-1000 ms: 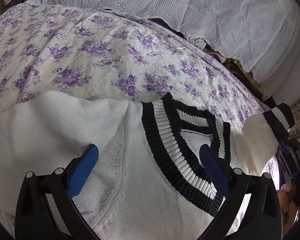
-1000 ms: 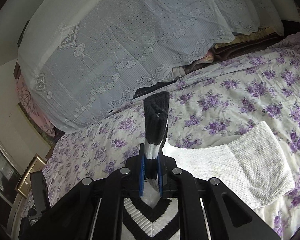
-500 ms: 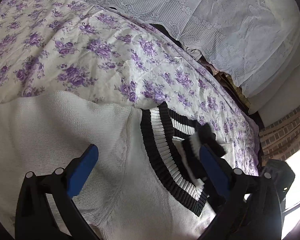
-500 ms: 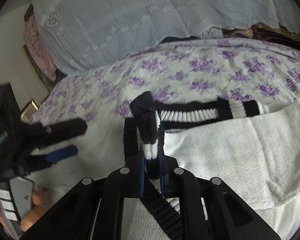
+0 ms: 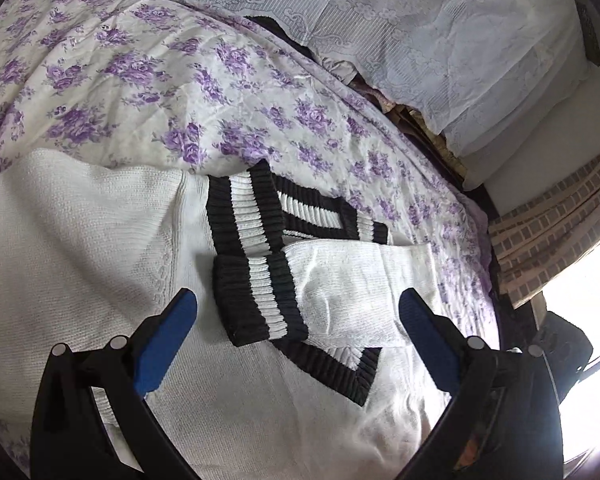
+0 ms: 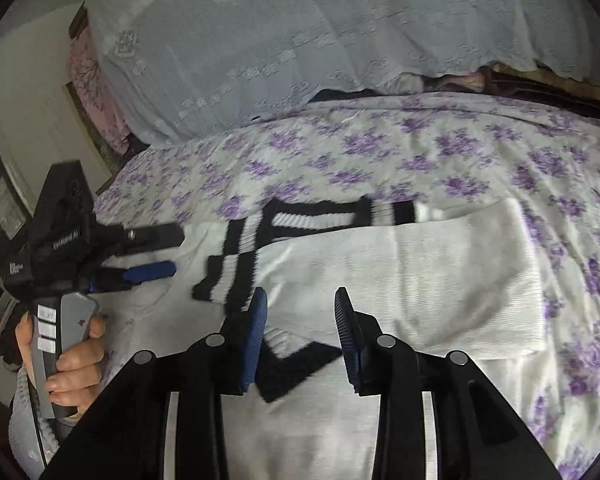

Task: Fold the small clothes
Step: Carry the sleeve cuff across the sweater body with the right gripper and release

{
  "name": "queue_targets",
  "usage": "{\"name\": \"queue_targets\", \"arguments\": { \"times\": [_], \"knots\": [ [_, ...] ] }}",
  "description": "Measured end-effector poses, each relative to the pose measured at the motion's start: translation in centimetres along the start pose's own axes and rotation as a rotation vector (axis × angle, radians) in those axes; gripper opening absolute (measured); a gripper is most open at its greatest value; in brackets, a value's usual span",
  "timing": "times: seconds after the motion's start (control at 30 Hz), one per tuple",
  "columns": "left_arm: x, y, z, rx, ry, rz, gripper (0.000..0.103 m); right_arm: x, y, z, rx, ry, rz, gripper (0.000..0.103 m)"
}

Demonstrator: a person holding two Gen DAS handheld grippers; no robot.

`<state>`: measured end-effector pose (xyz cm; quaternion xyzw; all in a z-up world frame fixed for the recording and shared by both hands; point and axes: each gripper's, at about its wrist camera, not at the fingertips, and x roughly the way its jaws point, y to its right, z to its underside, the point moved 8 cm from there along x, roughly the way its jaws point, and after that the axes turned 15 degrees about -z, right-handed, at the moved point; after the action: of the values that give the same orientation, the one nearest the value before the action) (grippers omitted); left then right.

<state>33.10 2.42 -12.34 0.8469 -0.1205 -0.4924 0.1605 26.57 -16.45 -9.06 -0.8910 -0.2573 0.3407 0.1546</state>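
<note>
A white knit sweater [image 5: 84, 248] with a black-and-white striped V-neck collar [image 5: 244, 216] lies flat on the floral bedspread [image 5: 148, 92]. Its right sleeve [image 5: 356, 280] is folded across the chest, the striped cuff [image 5: 260, 300] resting just below the collar. My left gripper [image 5: 298, 320] is open and empty, hovering above the cuff. In the right wrist view the sleeve [image 6: 420, 276] and cuff [image 6: 228, 276] lie ahead of my right gripper [image 6: 300, 320], which is open and empty just above the sleeve. The left gripper [image 6: 152, 256] shows there at the left, held by a hand.
A pile covered with white lace cloth [image 5: 440, 32] lines the far side of the bed; it also shows in the right wrist view [image 6: 300, 48]. A patterned curtain [image 5: 556, 232] and bright window are at the right. A wall and frames [image 6: 4, 200] stand left.
My right gripper carried the sleeve cuff across the sweater's chest, laid it below the collar, opened and let go. The left gripper stayed open above the sweater.
</note>
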Motion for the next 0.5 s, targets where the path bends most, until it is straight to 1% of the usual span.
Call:
{"name": "queue_targets", "arguments": {
  "times": [0.03,0.07,0.1,0.13,0.17,0.23,0.27,0.3,0.33,0.37,0.4,0.43,0.47,0.5],
  "knots": [
    [0.5,0.2,0.2,0.001,-0.013,0.000,0.097,-0.9,1.4,-0.5,0.027,0.025,0.019,0.030],
    [0.8,0.2,0.4,-0.006,-0.017,0.008,0.094,-1.6,2.8,-1.0,0.059,0.047,0.042,0.020],
    [0.7,0.6,0.5,-0.006,-0.012,0.026,0.092,-2.0,4.3,-1.5,0.094,0.067,0.057,0.017],
    [0.3,1.3,0.6,0.017,-0.002,0.040,0.087,-2.4,5.7,-2.1,0.131,0.087,0.063,0.013],
    [-0.2,2.0,0.7,0.049,0.020,0.046,0.085,-2.6,6.9,-2.7,0.163,0.103,0.065,0.011],
    [-1.2,3.3,0.9,0.105,0.066,0.047,0.086,-2.5,9.1,-3.6,0.212,0.123,0.071,0.011],
    [-1.1,3.9,1.0,0.134,0.074,0.044,0.086,-2.2,10.0,-4.0,0.233,0.129,0.075,0.011],
    [-0.5,4.2,1.2,0.162,0.068,0.019,0.086,-1.6,11.0,-4.3,0.253,0.120,0.079,0.011],
    [0.9,4.1,1.5,0.188,0.040,-0.037,0.086,-1.0,12.2,-4.4,0.268,0.107,0.096,0.011],
    [2.7,3.6,1.9,0.205,-0.009,-0.098,0.086,-0.3,13.5,-4.3,0.290,0.097,0.125,0.011],
    [4.8,2.9,2.5,0.210,-0.066,-0.153,0.086,0.6,15.1,-3.8,0.312,0.067,0.164,0.010],
    [5.5,2.9,2.6,0.241,-0.055,-0.193,0.086,1.5,16.8,-3.0,0.336,0.023,0.214,0.005],
    [5.3,3.4,2.8,0.304,-0.030,-0.243,0.087,2.2,18.4,-2.1,0.369,-0.004,0.240,0.000],
    [5.4,3.8,3.2,0.351,-0.016,-0.287,0.087,2.5,19.1,-1.7,0.388,0.013,0.209,0.000]
  ]
}}
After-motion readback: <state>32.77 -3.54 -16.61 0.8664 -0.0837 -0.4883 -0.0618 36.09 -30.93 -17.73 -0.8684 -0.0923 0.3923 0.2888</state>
